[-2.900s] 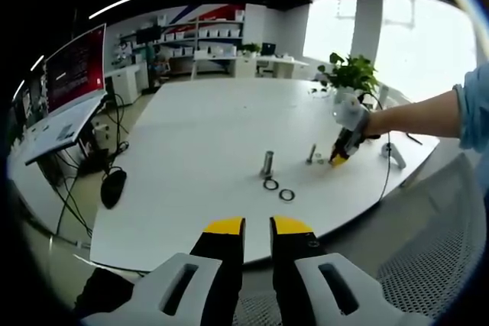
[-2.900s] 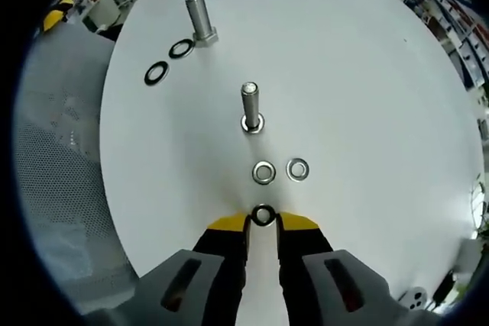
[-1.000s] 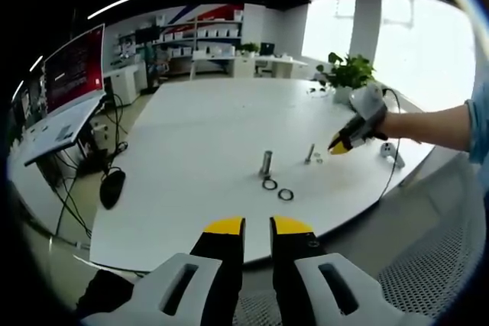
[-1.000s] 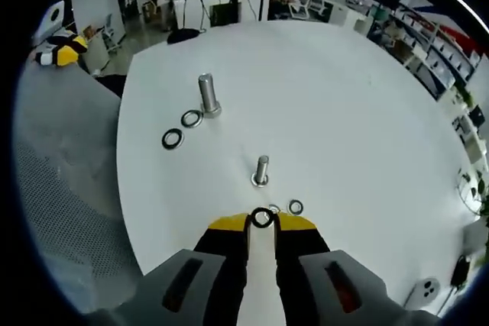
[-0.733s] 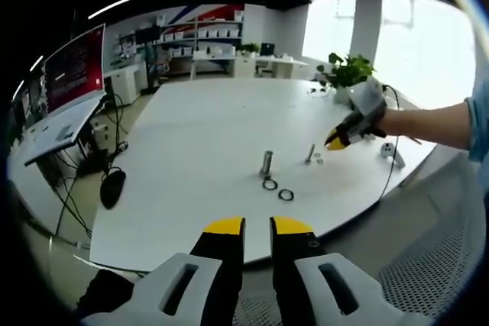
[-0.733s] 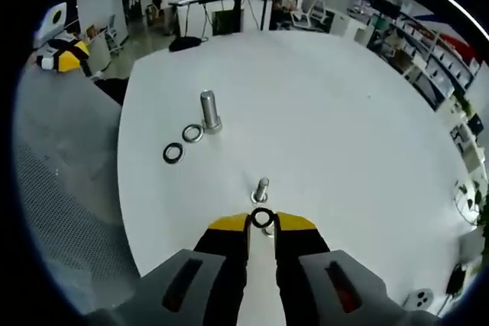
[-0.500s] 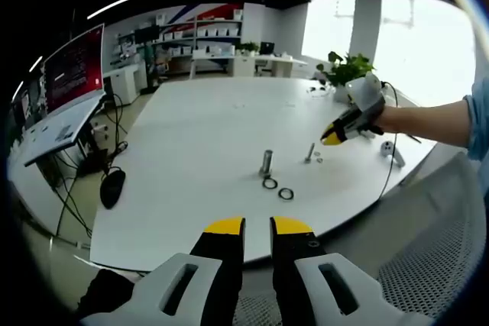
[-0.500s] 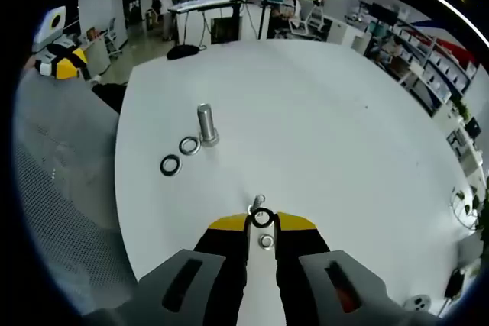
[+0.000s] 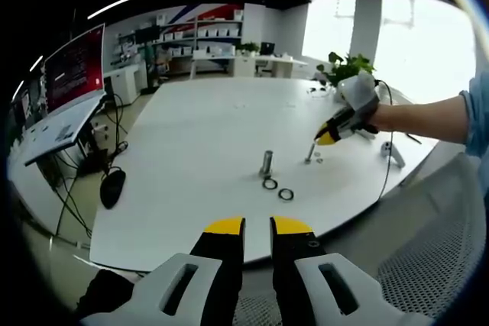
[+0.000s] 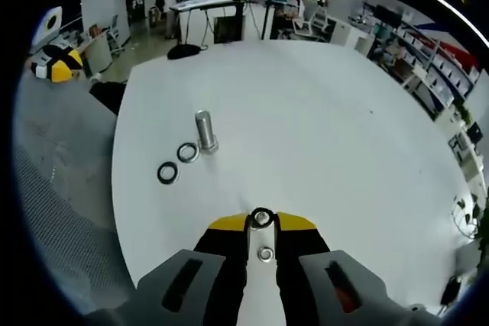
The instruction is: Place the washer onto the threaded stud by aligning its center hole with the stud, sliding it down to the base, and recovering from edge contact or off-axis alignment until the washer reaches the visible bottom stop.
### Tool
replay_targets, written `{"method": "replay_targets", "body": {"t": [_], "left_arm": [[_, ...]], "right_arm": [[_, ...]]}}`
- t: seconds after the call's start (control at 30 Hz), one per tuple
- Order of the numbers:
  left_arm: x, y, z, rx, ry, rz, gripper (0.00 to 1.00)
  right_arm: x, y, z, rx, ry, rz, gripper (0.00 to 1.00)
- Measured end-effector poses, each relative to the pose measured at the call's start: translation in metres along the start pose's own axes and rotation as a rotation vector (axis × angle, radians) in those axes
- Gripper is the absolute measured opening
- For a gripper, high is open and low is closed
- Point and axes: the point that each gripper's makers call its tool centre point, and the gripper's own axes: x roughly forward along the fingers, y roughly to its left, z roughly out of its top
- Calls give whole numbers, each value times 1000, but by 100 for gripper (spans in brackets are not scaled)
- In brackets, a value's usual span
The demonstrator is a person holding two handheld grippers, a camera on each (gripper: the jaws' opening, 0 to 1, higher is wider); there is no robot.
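My right gripper (image 10: 262,220) is shut on a small dark washer (image 10: 262,217) held between its yellow tips. The metal top of the small threaded stud shows through the washer's hole. A loose silver washer (image 10: 265,253) lies on the white table (image 10: 321,120) between the jaws. In the left gripper view the right gripper (image 9: 325,137), held by a person's hand, hovers just above the small stud (image 9: 310,154). My left gripper (image 9: 257,226) hangs off the table's near edge, jaws close together with nothing between them.
A larger stud (image 10: 204,131) stands upright at the left with two loose washers (image 10: 187,152) (image 10: 166,172) beside it. A potted plant (image 9: 348,74), a cable and a white object (image 9: 393,154) sit near the table's far right. A mesh chair (image 9: 428,265) is at the lower right.
My right gripper lifted the dark washer off the table and carried it forward over the small stud, which now sits right behind the washer. The left gripper has stayed still.
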Motion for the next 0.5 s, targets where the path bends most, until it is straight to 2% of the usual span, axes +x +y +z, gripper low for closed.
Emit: {"method": "replay_targets", "body": {"t": [0.5], "left_arm": [[0,0,1,-4,-6,2,11]], "right_arm": [[10,4,-4,-2,55,30,13]]}}
